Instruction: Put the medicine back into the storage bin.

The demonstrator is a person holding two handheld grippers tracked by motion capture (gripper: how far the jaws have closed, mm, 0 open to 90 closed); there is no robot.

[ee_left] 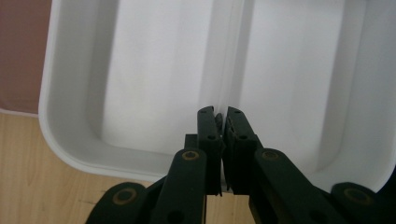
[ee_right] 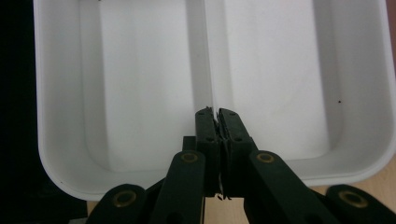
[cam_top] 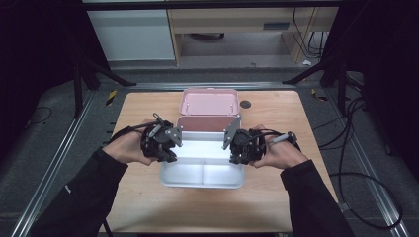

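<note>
Tray (cam_top: 202, 174), white and divided, sits on the bench (cam_top: 143, 207) partly in a pink box (cam_top: 207, 106). Left tool (cam_top: 165, 146) and right tool (cam_top: 240, 146) each pinch its rim, jaws narrow. Judging by this, keep both level, so it comes out without tipping.

A wooden table (cam_top: 148, 197) (light-toned), with a small dark disc (cam_top: 245, 104) on it.

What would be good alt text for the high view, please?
A person's two hands hold the left gripper and right gripper, jaws shut on the side rims of a white divided tray on a wooden table. Behind the tray lies a pink box.
</note>
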